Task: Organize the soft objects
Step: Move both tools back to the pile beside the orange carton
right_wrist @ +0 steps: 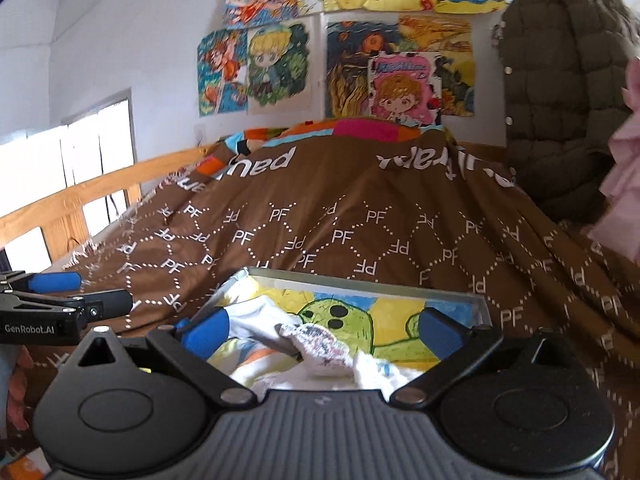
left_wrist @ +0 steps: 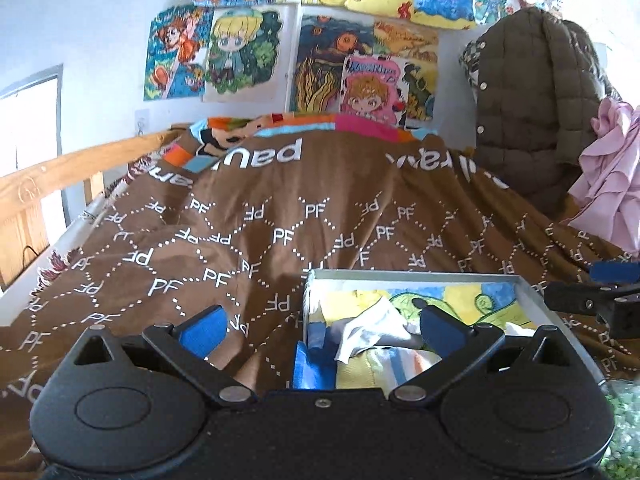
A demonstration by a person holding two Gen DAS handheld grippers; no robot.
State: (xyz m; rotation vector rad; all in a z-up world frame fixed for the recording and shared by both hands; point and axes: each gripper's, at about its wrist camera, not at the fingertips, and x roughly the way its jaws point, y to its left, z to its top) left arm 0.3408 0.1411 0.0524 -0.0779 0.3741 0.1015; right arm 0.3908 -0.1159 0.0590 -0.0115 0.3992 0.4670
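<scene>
A shallow box with a grey rim (left_wrist: 420,276) and a painted picture on its inner side lies on the bed. Inside it are a crumpled white cloth (left_wrist: 372,328), a striped yellow and blue cloth (left_wrist: 384,368) and a blue piece (left_wrist: 312,364). My left gripper (left_wrist: 320,328) is open above the box's left end, nothing between its blue pads. My right gripper (right_wrist: 322,330) is open over the box (right_wrist: 360,280), above a speckled white sock (right_wrist: 320,344) and white fabric (right_wrist: 256,320), touching neither. Each gripper shows at the other view's edge: right (left_wrist: 600,288), left (right_wrist: 60,292).
A brown blanket (left_wrist: 280,220) with a white PF pattern covers the bed. A wooden rail (left_wrist: 80,168) runs along the left. An olive puffer jacket (left_wrist: 536,100) and a pink garment (left_wrist: 608,184) hang at the right. Drawings (left_wrist: 320,60) cover the far wall.
</scene>
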